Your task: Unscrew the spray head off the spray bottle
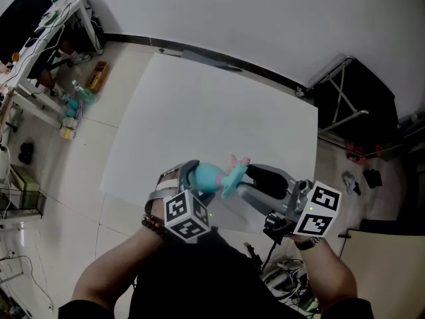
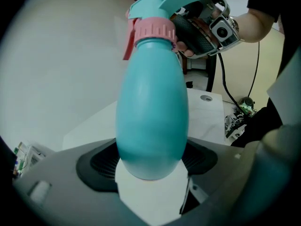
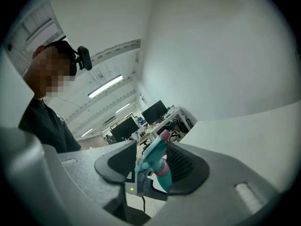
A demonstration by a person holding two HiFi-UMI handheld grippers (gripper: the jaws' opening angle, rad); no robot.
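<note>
The left gripper is clamped on the teal spray bottle over the white table at its six o'clock edge, while the right gripper stands loosely open around the spray head.

A broad, white, matt rectangular table top stands on a floor of pale glossy tiles, its far edge close to a white wall's dark skirting strip, with tangled cables on the tiles beyond its near edge.
</note>
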